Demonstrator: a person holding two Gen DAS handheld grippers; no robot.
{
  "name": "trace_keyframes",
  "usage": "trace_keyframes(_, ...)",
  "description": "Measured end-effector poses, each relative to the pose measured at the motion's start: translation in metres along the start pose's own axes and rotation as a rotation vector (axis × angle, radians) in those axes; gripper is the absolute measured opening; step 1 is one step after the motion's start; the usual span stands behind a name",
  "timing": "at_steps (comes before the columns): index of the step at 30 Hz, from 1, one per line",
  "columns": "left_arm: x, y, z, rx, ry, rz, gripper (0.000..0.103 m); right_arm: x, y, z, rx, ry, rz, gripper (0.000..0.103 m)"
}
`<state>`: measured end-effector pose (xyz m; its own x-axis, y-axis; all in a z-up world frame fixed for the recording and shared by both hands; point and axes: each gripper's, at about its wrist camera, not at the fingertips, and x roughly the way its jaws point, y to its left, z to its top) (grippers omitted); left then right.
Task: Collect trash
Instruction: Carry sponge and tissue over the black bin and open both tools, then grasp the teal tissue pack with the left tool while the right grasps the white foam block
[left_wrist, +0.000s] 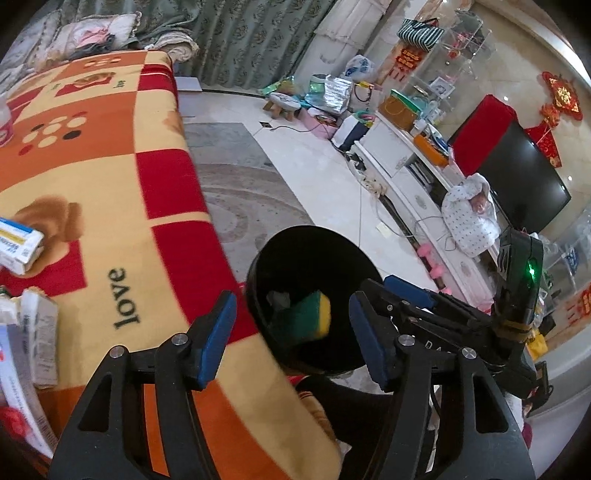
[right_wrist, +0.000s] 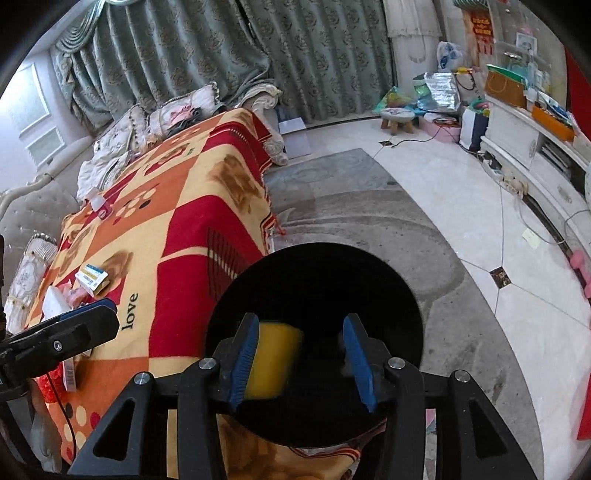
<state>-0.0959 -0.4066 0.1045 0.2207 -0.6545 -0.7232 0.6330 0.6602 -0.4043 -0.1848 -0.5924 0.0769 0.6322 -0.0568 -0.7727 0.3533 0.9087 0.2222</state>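
Note:
A black round trash bin (left_wrist: 314, 236) (right_wrist: 317, 258) stands on the floor against the edge of the blanket-covered table. A yellow and green sponge (left_wrist: 306, 317) (right_wrist: 275, 362) sits blurred inside the bin's mouth, loose, close to the left pad of my right gripper (right_wrist: 300, 319) with a gap to the other pad. That gripper is open above the bin. My left gripper (left_wrist: 291, 299) is also open over the bin's near rim, with nothing between its pads. A blue and white box (left_wrist: 18, 243) (right_wrist: 92, 280) and a crumpled carton (left_wrist: 40, 332) lie on the table.
The table wears an orange, red and yellow blanket (left_wrist: 110, 177) marked "love". A white bottle (right_wrist: 98, 203) stands at its far side. Beyond the bin lie a grey rug (right_wrist: 369, 206), a small stool (right_wrist: 397, 118) and a white TV stand (left_wrist: 406, 173).

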Motion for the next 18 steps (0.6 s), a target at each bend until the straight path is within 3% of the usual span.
trace_keyframes(12, -0.041, 0.043, -0.023, 0.006, -0.053, 0.209, 0.062, 0.014, 0.06, -0.006, -0.098, 0.029, 0.066, 0.05)
trace_keyframes(18, -0.064, 0.062, -0.032, -0.004, -0.078, 0.271, 0.062, 0.018, 0.099, -0.01, -0.152, 0.039, 0.103, 0.053)
